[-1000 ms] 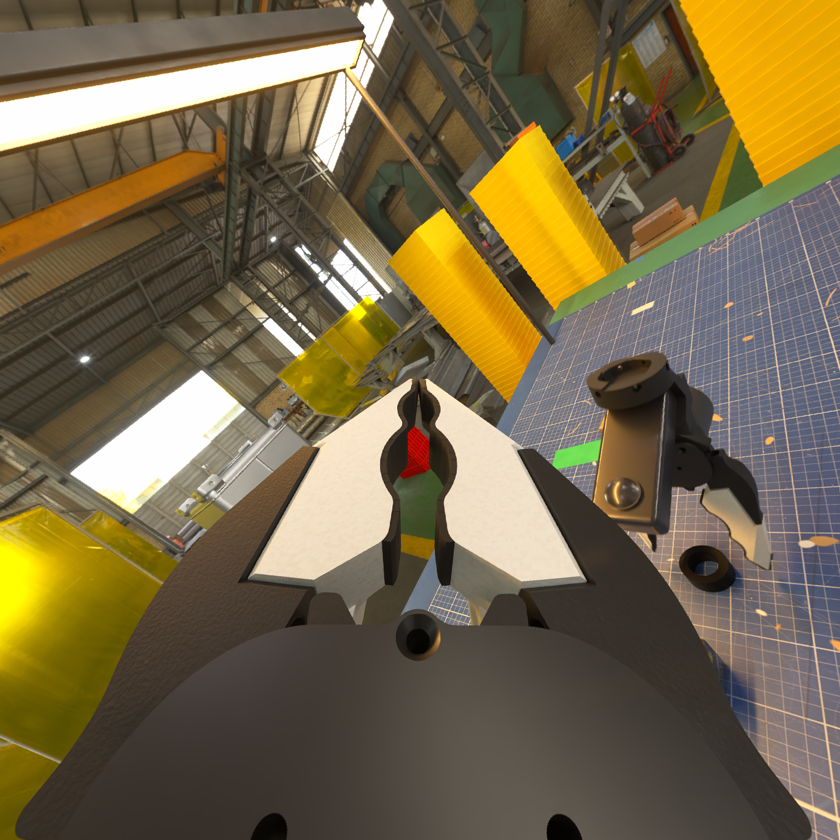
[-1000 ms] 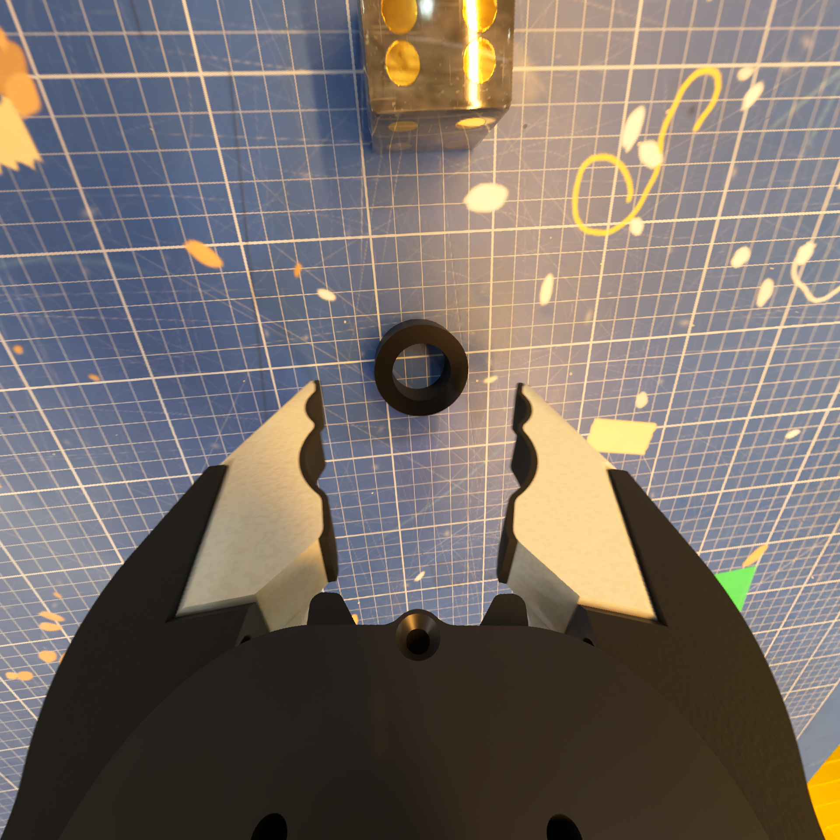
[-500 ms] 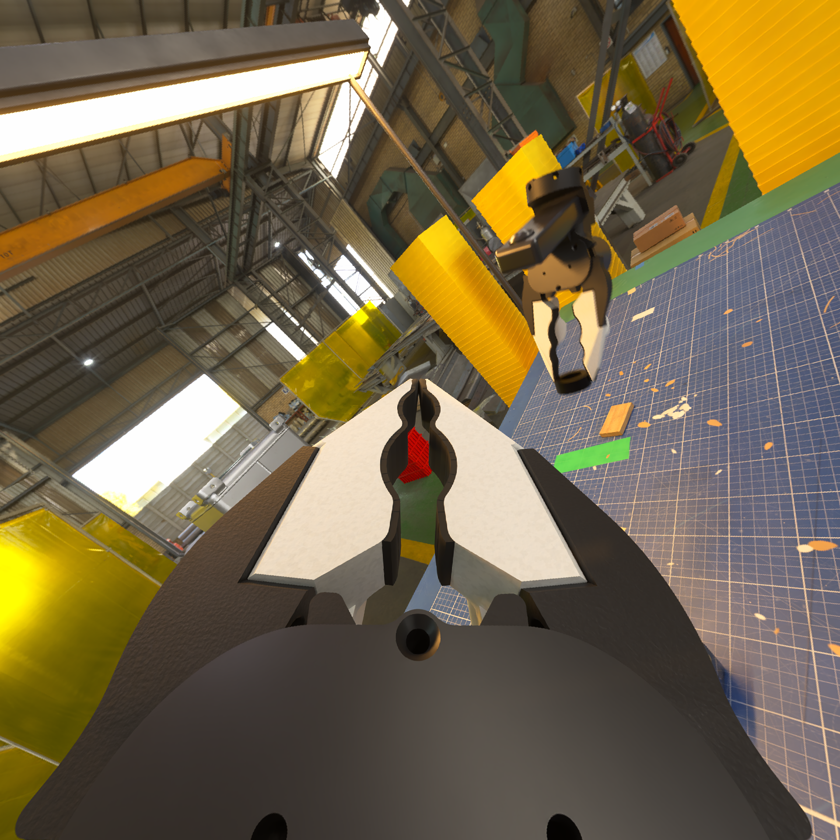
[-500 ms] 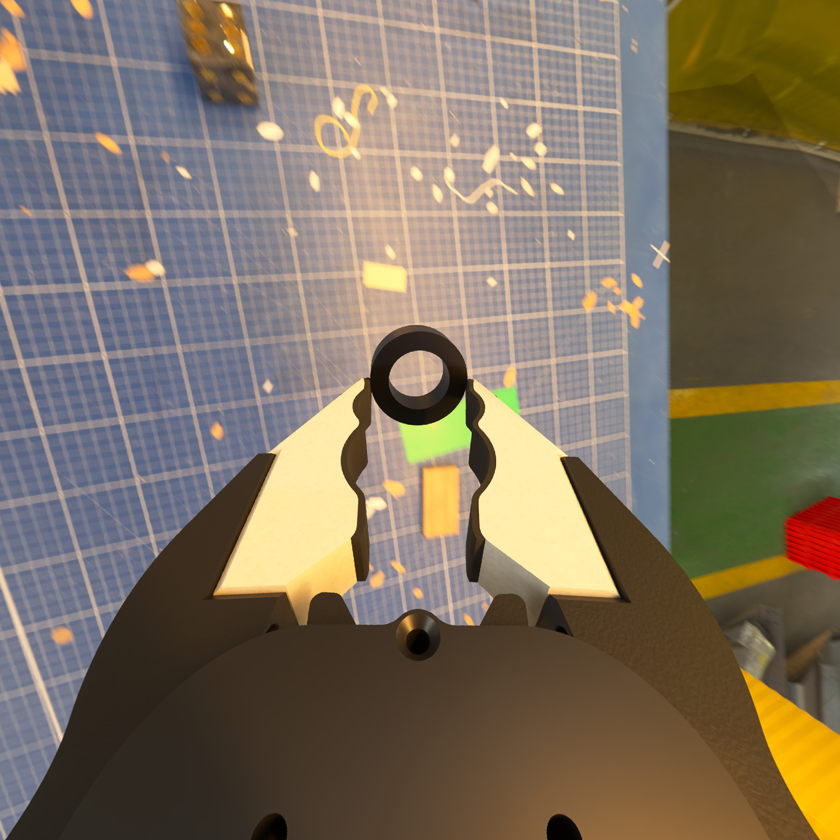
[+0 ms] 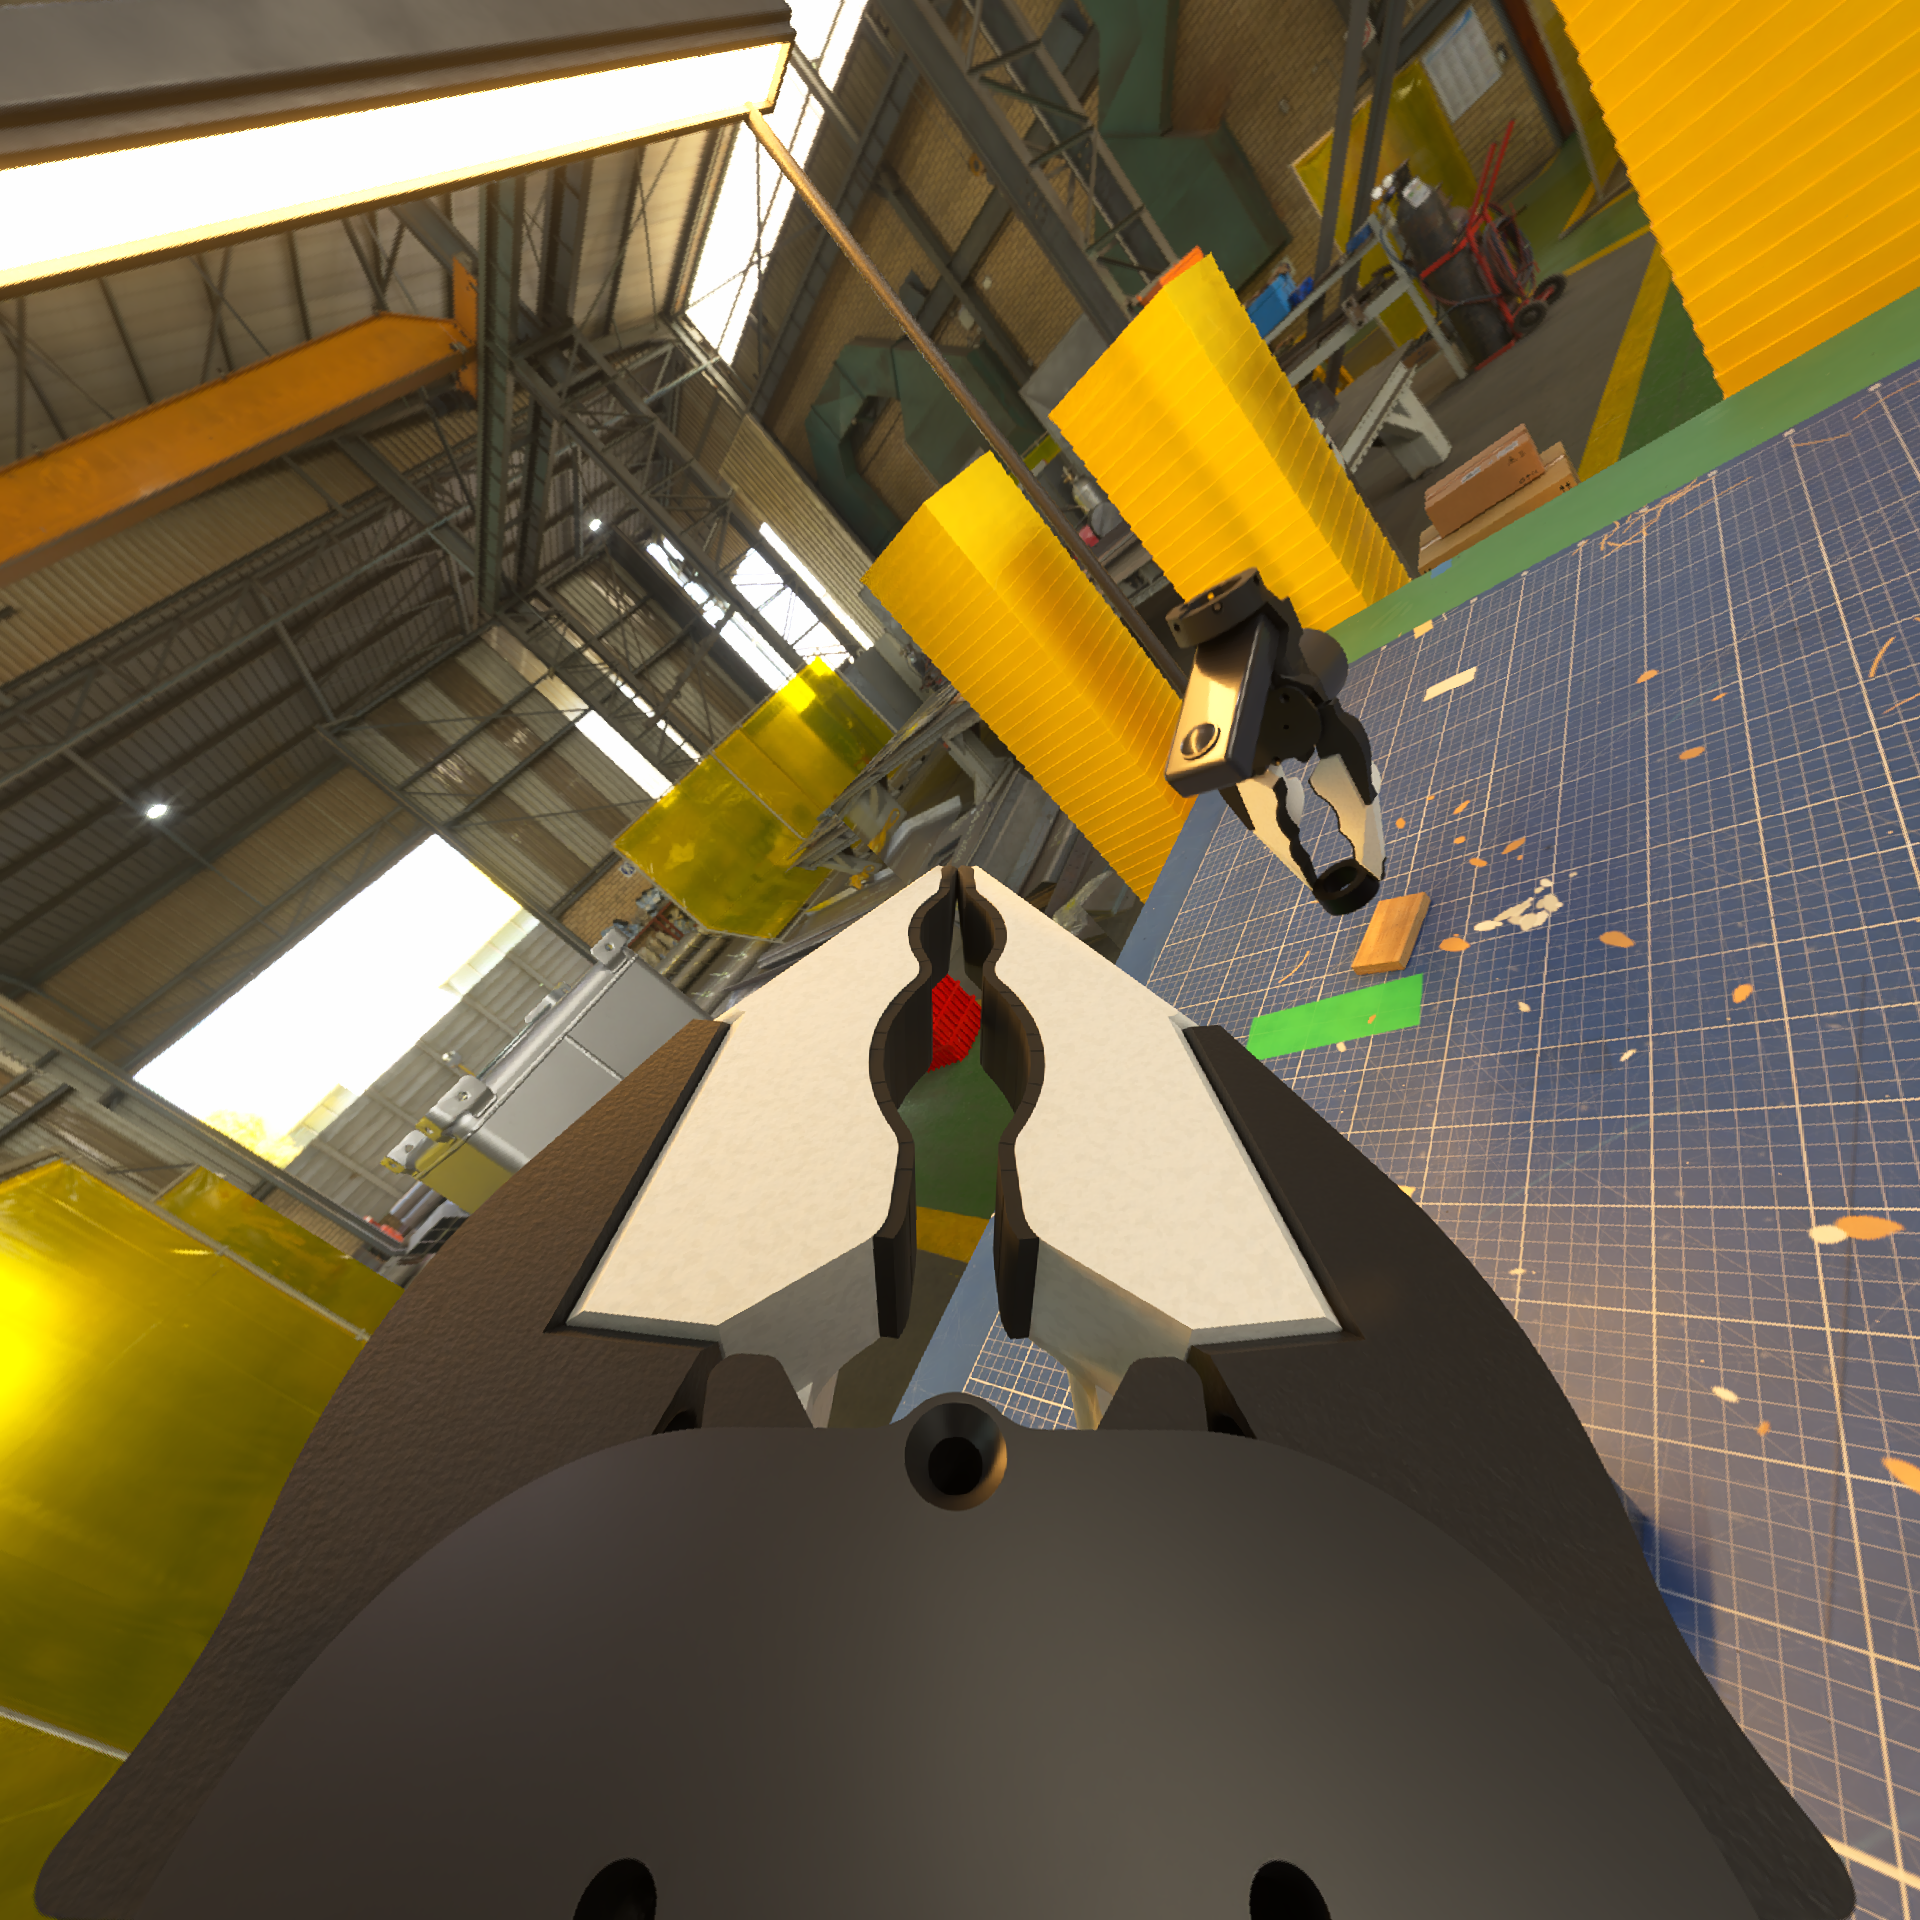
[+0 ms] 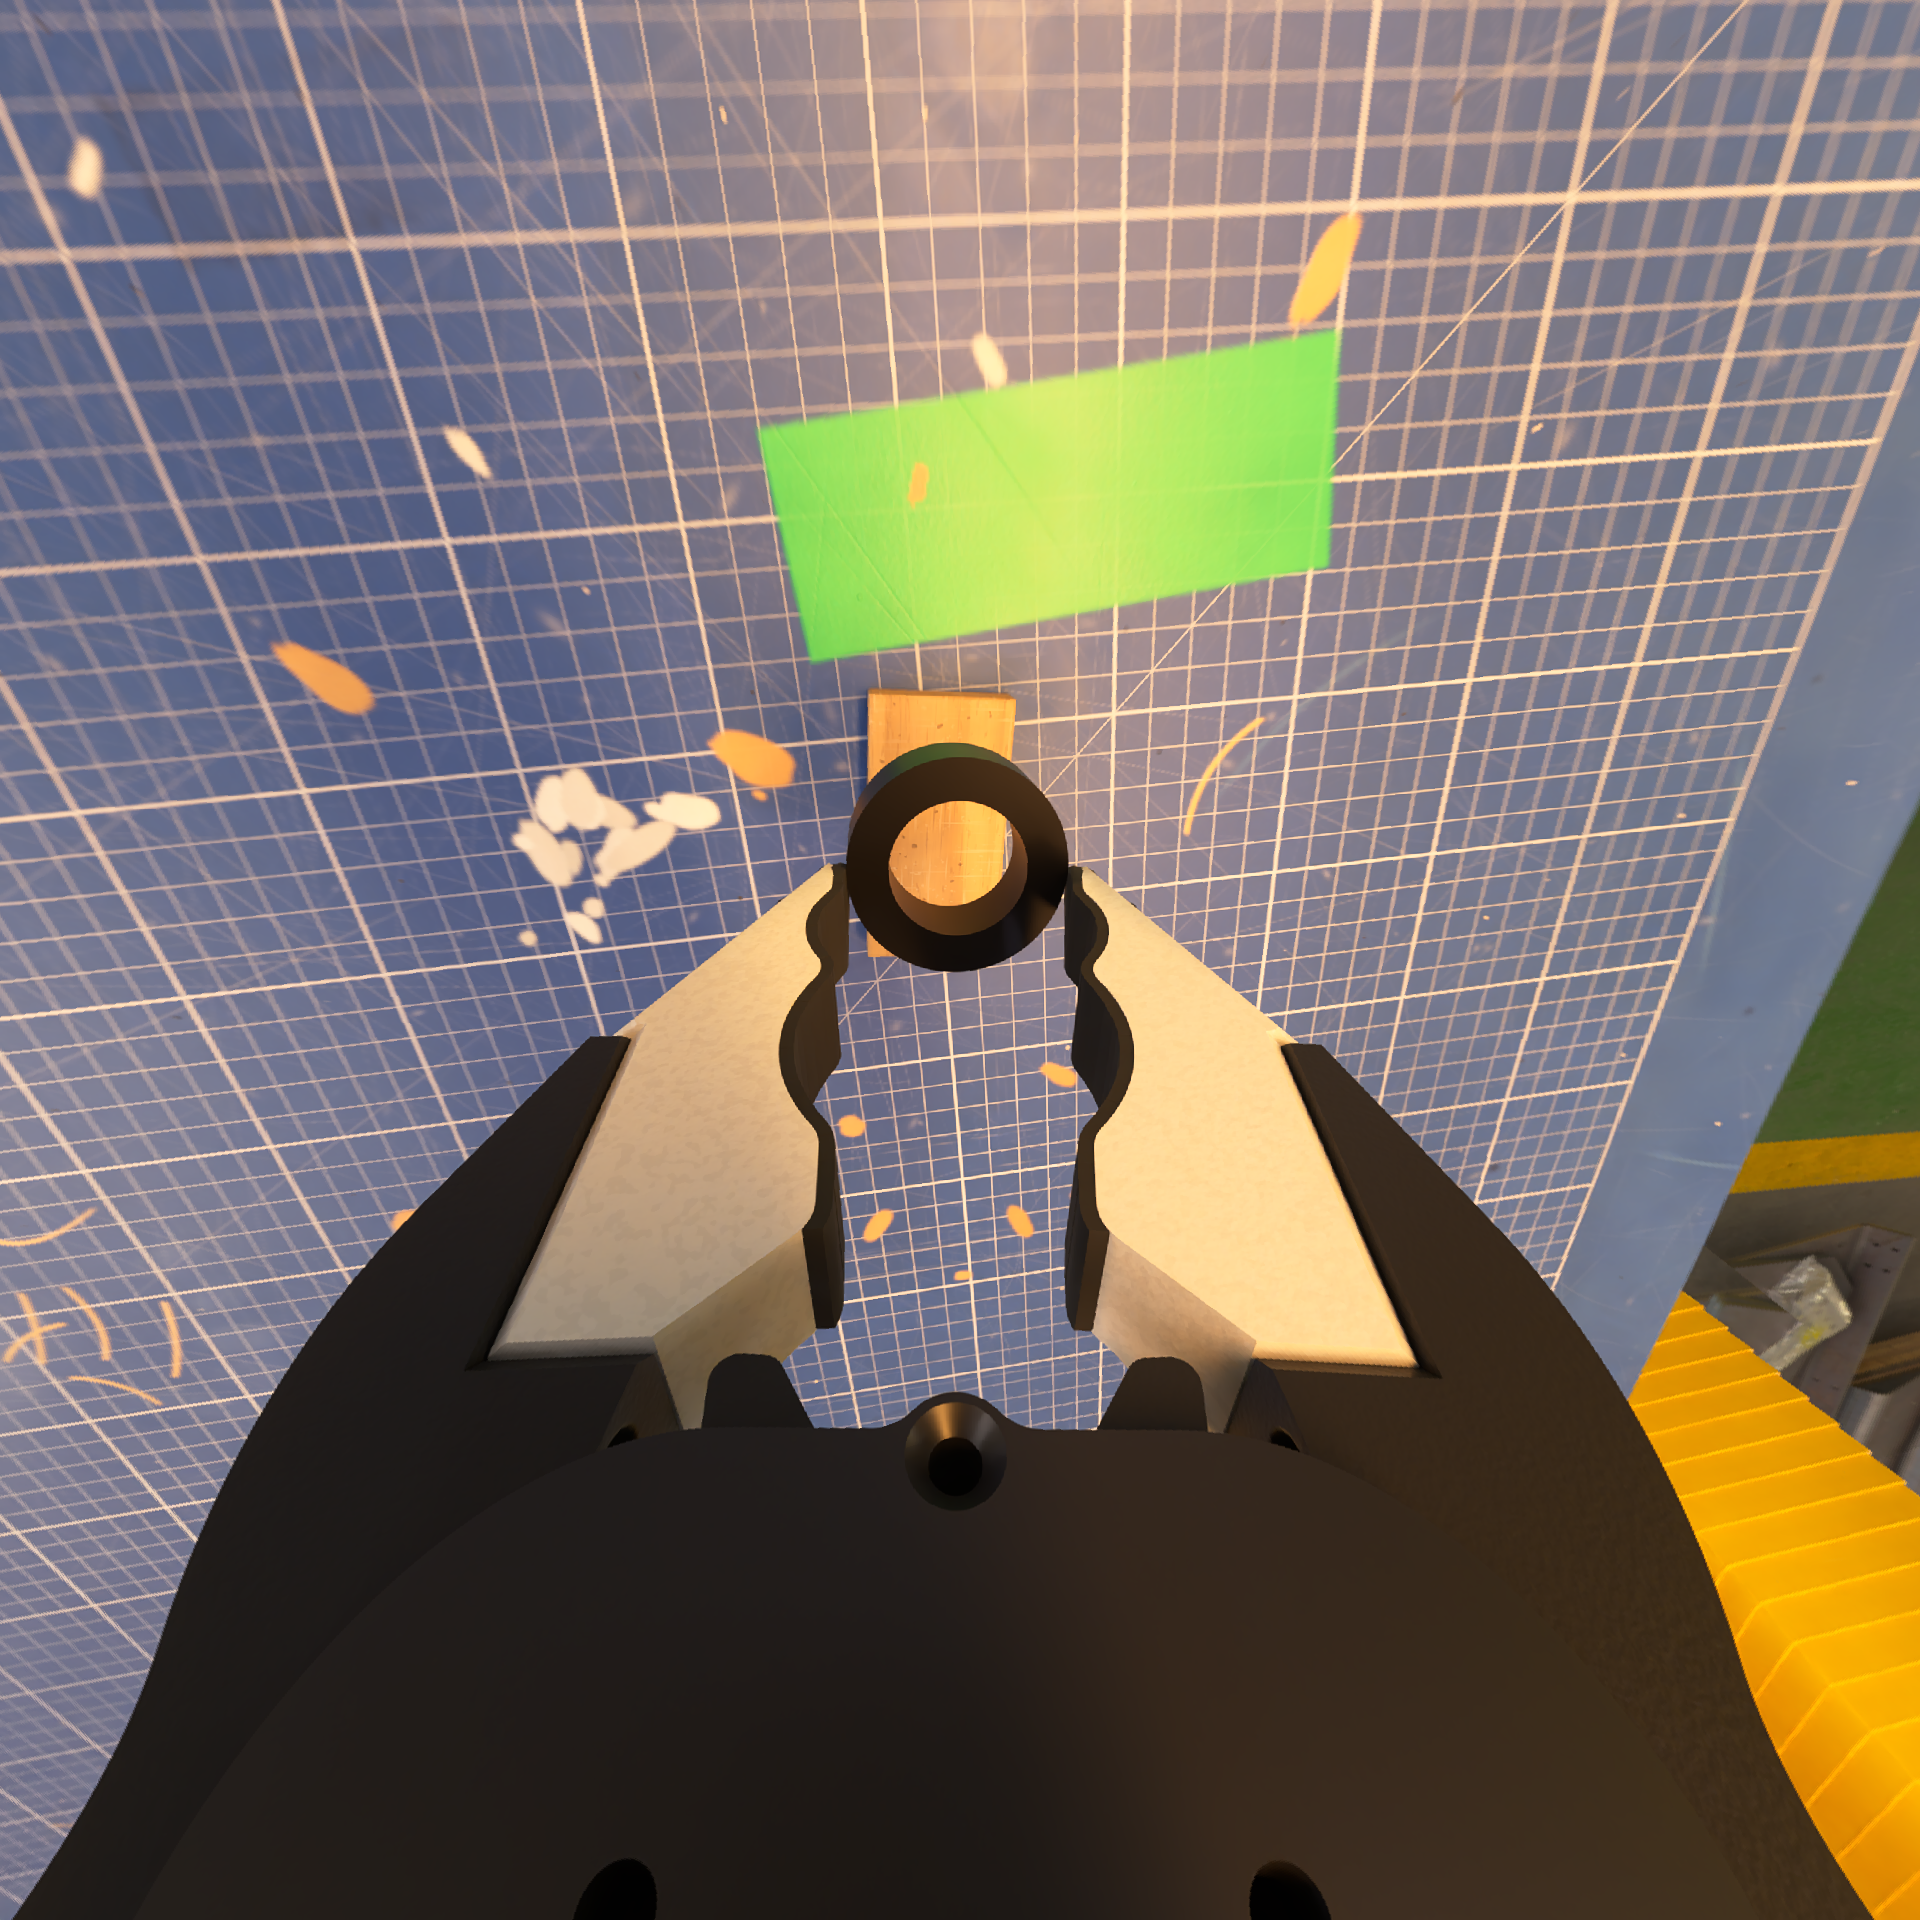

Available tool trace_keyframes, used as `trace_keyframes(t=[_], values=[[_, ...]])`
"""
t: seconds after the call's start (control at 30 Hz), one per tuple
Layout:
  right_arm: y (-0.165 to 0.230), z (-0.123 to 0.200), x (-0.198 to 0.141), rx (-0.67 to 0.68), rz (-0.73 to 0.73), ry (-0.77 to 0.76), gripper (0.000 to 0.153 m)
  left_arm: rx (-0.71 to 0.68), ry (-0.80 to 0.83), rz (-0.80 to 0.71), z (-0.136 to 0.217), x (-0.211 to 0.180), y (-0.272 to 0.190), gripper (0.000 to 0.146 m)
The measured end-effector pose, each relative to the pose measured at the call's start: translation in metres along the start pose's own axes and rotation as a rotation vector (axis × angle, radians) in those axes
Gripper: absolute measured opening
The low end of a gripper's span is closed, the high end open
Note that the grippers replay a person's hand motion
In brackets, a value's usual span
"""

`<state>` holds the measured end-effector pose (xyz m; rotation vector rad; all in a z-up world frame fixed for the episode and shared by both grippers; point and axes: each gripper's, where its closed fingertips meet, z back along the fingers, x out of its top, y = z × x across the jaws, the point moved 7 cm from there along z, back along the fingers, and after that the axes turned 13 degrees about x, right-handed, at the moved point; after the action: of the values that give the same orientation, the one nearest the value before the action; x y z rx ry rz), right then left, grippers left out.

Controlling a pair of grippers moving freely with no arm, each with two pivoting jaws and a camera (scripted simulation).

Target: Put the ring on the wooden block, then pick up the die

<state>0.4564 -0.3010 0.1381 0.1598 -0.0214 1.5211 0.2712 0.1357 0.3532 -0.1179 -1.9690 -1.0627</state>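
The black ring [image 6: 956, 862] is pinched at the very tips of the right gripper [image 6: 956, 883], whose jaws press on its two sides, its hole facing the camera. Through that hole and just behind it shows the wooden block [image 6: 940, 717], a small pale slab lying flat on the desk [image 6: 312, 416], a blue gridded mat flecked with orange and white paint spots. In the left wrist view the ring [image 5: 1348, 888] hangs just above and beside the near end of the block [image 5: 1390, 932], not yet touching it as far as can be told. Just past the block lies a bright green rectangular patch [image 6: 1049, 499], flat on the mat. All of this sits close to one edge of the desk, beyond which are a green floor strip and yellow ribbed panels [image 5: 1216, 457].

The left gripper [image 5: 956, 883] is held off that same edge, well apart from the block, its jaws narrowed until the tips nearly meet, with nothing between them. The die appears in neither view.
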Motion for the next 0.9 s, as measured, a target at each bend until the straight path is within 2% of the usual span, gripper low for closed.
trace_keyframes(t=[0.3,0.57,0.6,0.67,0.7,0.8,0.9], values=[[-0.013,-0.040,-0.014,0.083,-0.019,0.051,0.041,-0.007,0.013,0.003,-0.004,-0.004,-0.001,0.000],[-0.015,-0.046,-0.019,0.110,-0.057,0.025,0.042,-0.020,0.020,-0.002,-0.007,-0.004,-0.004,0.000],[-0.015,-0.043,-0.021,0.089,-0.074,0.034,0.043,-0.021,0.020,-0.002,-0.007,-0.004,-0.004,0.000],[-0.010,-0.025,-0.020,0.039,-0.086,0.000,0.084,-0.021,0.022,-0.004,-0.007,-0.004,-0.004,0.000],[-0.006,-0.010,-0.018,-0.001,-0.082,-0.038,0.088,-0.021,0.022,-0.004,-0.007,-0.003,-0.004,0.000],[0.021,0.038,0.007,-0.153,-0.027,-0.125,0.090,-0.020,0.017,-0.001,-0.007,-0.003,-0.004,0.000],[0.057,0.066,0.058,-0.237,0.064,-0.222,0.082,-0.025,0.013,0.003,-0.009,-0.002,-0.005,0.000]])
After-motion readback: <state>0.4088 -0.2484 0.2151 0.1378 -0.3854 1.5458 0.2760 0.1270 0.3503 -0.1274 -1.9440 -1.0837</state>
